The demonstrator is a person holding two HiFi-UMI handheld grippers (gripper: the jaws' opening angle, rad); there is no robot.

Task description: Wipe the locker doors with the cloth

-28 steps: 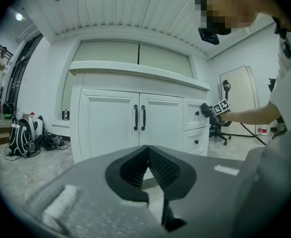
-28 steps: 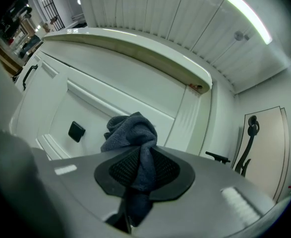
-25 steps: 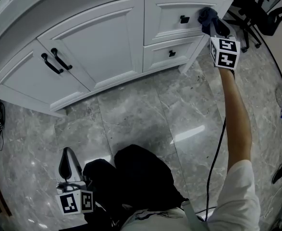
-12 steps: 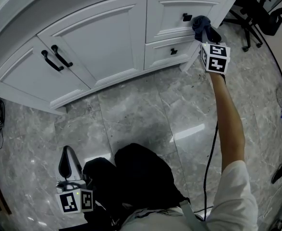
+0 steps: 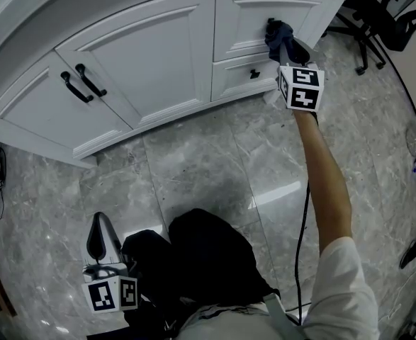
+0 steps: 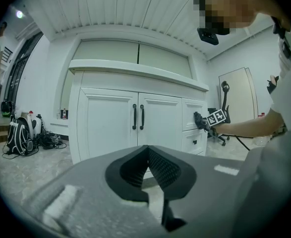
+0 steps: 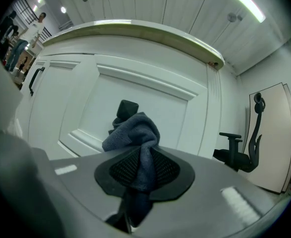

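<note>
Though jaws unseen overhead | right gripper view: hand-held gripper (image 7: 143,170) clamps cloth (image 7: 134,133)

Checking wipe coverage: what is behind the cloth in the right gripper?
The upper drawer front, with its black knob poking out above the cloth. The knob's base and the panel right behind the cloth are covered.

Cloth (image 5: 278,31) before drawer (image 5: 244,18), right of doors (image 5: 151,62)

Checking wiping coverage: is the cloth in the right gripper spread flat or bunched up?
Bunched up. The cloth sticks out of the right gripper's closed jaws as a crumpled wad, by a black knob.
</note>
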